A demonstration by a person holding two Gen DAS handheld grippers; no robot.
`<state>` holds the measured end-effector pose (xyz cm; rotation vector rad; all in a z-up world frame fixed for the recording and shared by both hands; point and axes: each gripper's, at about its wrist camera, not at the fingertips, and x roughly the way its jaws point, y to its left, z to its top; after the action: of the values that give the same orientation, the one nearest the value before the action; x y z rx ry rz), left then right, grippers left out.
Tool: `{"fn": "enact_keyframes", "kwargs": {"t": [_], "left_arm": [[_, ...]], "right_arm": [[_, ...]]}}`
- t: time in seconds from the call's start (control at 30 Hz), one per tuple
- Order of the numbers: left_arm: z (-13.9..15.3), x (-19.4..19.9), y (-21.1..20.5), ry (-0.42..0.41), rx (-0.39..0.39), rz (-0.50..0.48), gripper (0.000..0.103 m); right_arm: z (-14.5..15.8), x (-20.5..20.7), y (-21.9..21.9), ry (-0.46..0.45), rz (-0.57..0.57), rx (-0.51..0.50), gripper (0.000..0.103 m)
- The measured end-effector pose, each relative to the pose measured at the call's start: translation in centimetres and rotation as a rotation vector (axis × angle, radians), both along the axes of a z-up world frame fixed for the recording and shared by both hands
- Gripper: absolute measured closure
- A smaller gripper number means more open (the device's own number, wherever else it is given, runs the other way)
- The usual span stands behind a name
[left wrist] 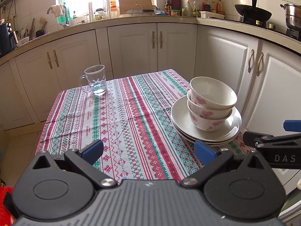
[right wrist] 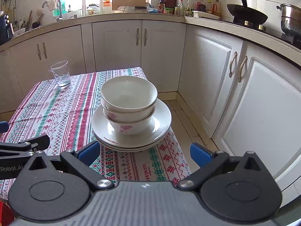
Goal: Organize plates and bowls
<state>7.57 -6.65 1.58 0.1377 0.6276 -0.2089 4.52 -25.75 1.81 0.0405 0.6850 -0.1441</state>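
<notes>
Your table point(right wrist: 56, 113) with its striped cloth fills the middle of both views, cabinets point(right wrist: 116, 43) and a cluttered counter point(right wrist: 112, 17) curving behind it. In the right wrist view the plates point(right wrist: 161, 124) sit stacked at centre frame, near the table's right edge, with the bowls point(right wrist: 129, 94) nested on top of them; the top bowl leans a little. In the left wrist view that same stack lies right of centre. Your left gripper point(left wrist: 148, 150) hangs over bare cloth, jaws spread wide, holding nothing. Your right gripper point(right wrist: 144, 151) sits just short of the plates, fingers likewise parted and empty. A glass mug point(left wrist: 95, 80) stands upper left, well apart from the stack.
</notes>
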Motion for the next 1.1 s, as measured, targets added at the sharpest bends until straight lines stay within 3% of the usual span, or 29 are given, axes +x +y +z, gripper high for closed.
{"fn": "enact_keyframes", "kwargs": {"t": [1.1], "left_arm": [[0.10, -0.14, 0.12, 0.007, -0.007, 0.027, 0.001]], "right_arm": [[0.37, -0.31, 0.39, -0.016, 0.012, -0.018, 0.000]]}}
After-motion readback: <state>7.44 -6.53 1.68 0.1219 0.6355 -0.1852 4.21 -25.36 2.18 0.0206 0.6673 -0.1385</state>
